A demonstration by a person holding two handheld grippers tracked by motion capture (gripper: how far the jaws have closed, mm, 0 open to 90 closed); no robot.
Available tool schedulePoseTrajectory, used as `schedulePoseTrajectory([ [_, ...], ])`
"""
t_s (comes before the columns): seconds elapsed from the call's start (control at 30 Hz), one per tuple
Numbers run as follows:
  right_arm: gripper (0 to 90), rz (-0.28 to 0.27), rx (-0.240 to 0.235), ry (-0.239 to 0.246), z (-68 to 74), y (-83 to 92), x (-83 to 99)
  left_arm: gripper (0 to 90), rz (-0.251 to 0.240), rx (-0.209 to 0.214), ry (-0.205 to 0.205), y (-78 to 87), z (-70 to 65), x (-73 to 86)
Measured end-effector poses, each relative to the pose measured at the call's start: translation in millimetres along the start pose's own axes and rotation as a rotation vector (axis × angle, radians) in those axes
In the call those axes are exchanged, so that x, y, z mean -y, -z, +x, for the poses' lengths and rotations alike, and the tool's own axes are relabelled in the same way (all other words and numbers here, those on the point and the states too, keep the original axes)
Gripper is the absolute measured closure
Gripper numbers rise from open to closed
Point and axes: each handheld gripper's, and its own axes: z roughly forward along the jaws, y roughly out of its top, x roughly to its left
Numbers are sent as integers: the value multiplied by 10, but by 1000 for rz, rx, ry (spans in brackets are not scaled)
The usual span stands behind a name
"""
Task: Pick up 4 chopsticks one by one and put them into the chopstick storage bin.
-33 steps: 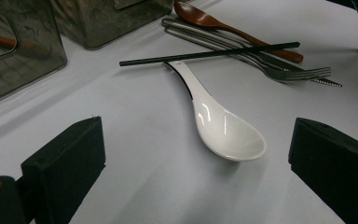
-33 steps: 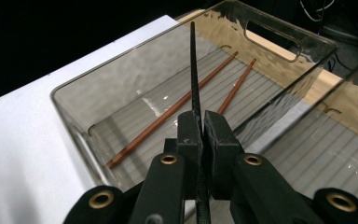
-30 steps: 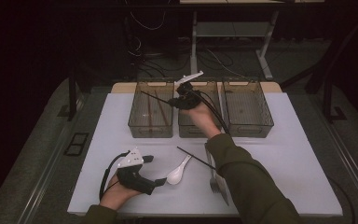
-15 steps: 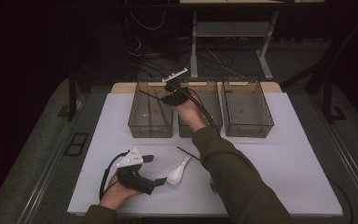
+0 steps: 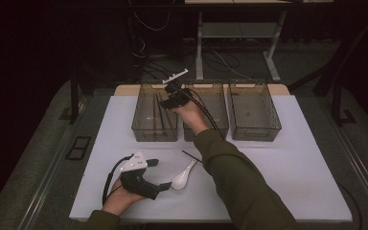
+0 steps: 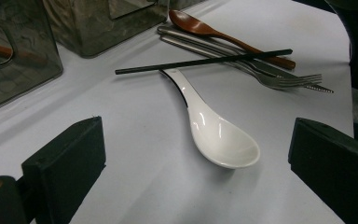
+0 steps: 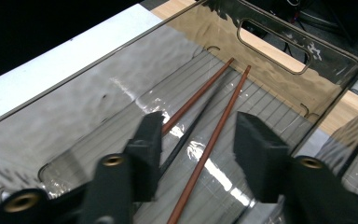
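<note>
Cutlery is getting sorted into the three clear bins at the far edge of the white table (image 5: 297, 158), and the step in hand looks like a drop-off. The right gripper (image 7: 196, 154) hangs over the left bin (image 5: 155, 112); its jaws have just been opening and now stand apart, pinching nothing. Between them in the right gripper view a black chopstick (image 7: 186, 135) lies loose on the bin floor alongside two brown chopsticks (image 7: 209, 144).

The left gripper (image 5: 159, 186) rests low on the table near the person, its jaws spread wide and empty, aimed at the white spoon (image 6: 214, 135), which lies just ahead of them. A second black chopstick (image 6: 203, 61) lies across the spoon's handle, with a fork (image 6: 279, 77) and a wooden spoon (image 6: 223, 35) beyond.

My guess: the right hand needs to lift clear of the bin wall and come back for that second chopstick, while the left only has to slide forward and close on the spoon's bowl
</note>
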Motion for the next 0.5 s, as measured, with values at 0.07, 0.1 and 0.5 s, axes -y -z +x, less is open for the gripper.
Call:
schedulePoseTrajectory([
  [0.07, 462, -8, -32, -14, -29, 61, 22, 31, 3, -1, -7, -4, 2, 1],
  [0.1, 457, -12, -49, -18, -40, 97, 39, 31, 3, -2, -5, -5, 0, 2],
  [0.5, 408, -71, -131, 21, -167, 601, 357, 31, 18, -10, -10, -29, -15, 3],
])
